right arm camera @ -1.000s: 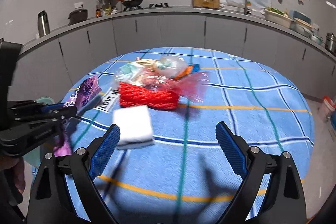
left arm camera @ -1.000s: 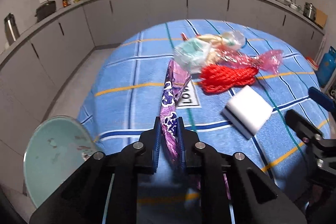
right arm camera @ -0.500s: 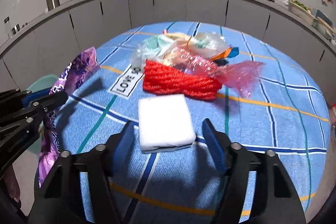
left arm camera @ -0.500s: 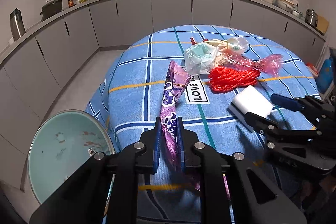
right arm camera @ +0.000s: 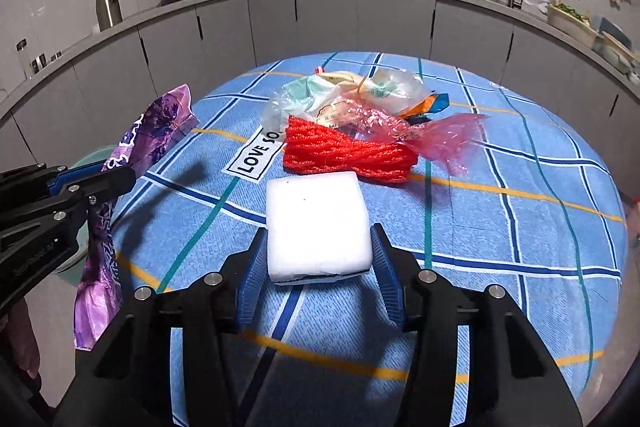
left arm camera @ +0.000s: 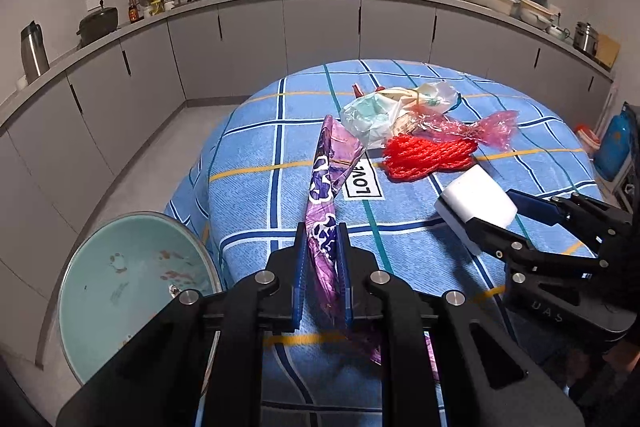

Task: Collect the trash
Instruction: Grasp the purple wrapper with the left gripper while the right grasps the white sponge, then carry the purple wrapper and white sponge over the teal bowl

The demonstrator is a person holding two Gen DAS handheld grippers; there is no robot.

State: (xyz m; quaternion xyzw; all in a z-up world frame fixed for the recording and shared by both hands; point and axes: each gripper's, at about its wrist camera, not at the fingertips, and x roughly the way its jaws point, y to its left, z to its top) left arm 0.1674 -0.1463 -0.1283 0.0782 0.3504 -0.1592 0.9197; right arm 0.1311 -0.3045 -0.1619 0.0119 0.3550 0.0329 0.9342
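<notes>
Tablecloth (right arm camera: 520, 227) in blue plaid, grey kitchen cabinets (left arm camera: 320, 27) behind, left tool (left arm camera: 322, 267) clamping purple wrapper (left arm camera: 320, 195), right tool (right arm camera: 318, 263) closing around white sponge (right arm camera: 316, 223).

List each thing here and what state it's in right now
Left gripper: shut on the purple wrapper, held off the table.
Right gripper: jaws closing, white sponge between them.
Sponge: flat on the tablecloth.
Red netting: bunched, lying on the cloth.
Pink film: crumpled.
Clear bags: crumpled in a pile.
Bin: open, beside the table.
</notes>
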